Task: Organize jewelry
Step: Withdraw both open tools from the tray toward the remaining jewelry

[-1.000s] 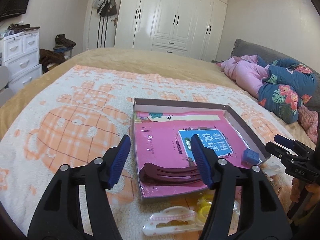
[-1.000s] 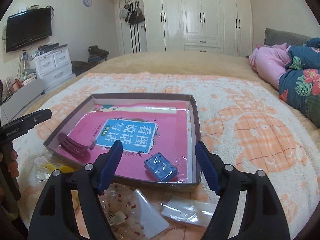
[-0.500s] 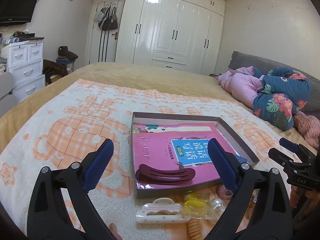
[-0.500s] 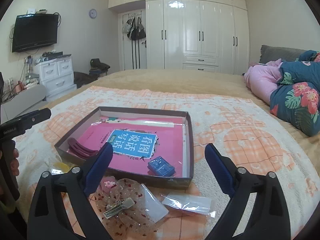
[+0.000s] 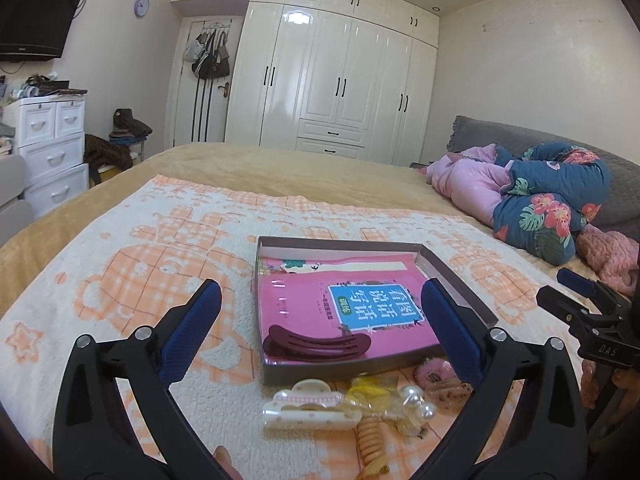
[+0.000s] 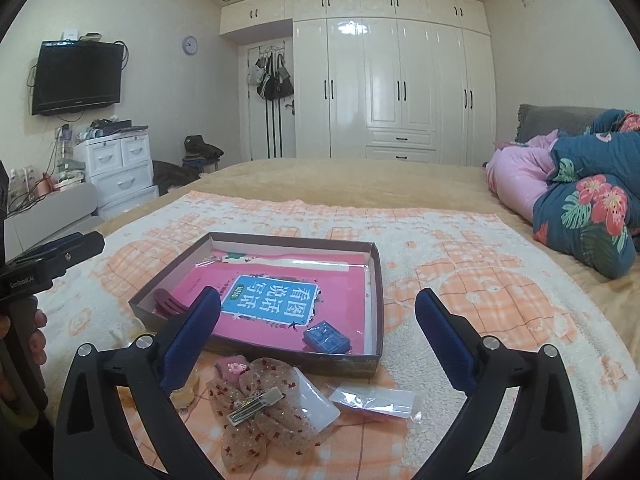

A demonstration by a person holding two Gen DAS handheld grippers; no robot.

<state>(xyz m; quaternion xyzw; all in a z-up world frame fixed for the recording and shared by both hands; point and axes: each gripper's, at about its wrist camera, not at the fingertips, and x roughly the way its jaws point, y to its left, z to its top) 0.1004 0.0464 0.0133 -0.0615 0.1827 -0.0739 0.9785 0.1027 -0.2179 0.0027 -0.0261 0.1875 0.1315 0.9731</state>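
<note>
Peach-checked blanket (image 5: pixel 132 256) covers the bed, with open room all round the shallow box (image 6: pixel 374 280). Both left tongs (image 5: pixel 320 332) and right tongs (image 6: pixel 318 336) hang spread wide, holding nothing. Inside the box lie a maroon hair clip (image 5: pixel 316 346) and a blue case (image 6: pixel 327 338); loose hair accessories (image 5: pixel 312 410) lie just outside its near edge.

1. Pink book (image 5: pixel 320 300) in the shallow box (image 6: pixel 256 240): blue label (image 5: pixel 374 306) with big white Chinese characters 看图说话写话, upside down from where I stand. Smaller print below it too tiny to read.
2. My right hand-held gripper (image 5: pixel 588 300), seen from my left wrist camera: white letters "DAS" on its black body.
3. My left hand-held gripper (image 6: pixel 56 252), seen from my right wrist camera: "GenRobot.AI" in white on the black body.
4. Wall clock (image 6: pixel 189 45): numerals unreadable.
</note>
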